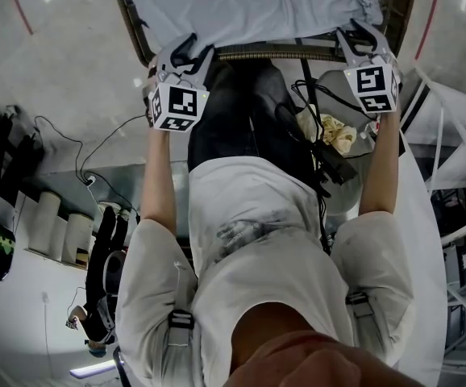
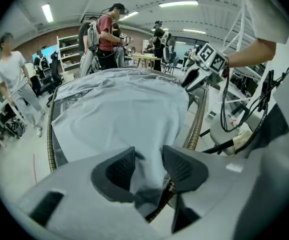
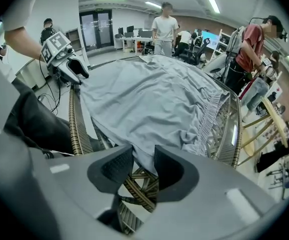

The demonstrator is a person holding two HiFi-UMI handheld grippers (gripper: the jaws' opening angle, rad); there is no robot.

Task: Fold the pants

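Note:
Light grey-blue pants (image 1: 249,6) lie spread flat on a table with a woven rim (image 1: 273,52). My left gripper (image 1: 191,52) is at the near left edge of the cloth and my right gripper (image 1: 364,39) at the near right edge. In the left gripper view the pants (image 2: 119,109) run down between the pads of the left gripper (image 2: 148,169), which is shut on the fabric. In the right gripper view the hem of the pants (image 3: 149,99) hangs between the pads of the right gripper (image 3: 143,166), gripped just above the rim (image 3: 74,124). The gathered waistband (image 3: 217,109) is at the right side.
Black cables (image 1: 309,115) and a grey bin with crumpled paper (image 1: 335,133) sit by my right leg. White rolls (image 1: 56,224) stand on the floor at left. Several people (image 2: 104,34) stand beyond the table's far end, with shelves and desks behind them.

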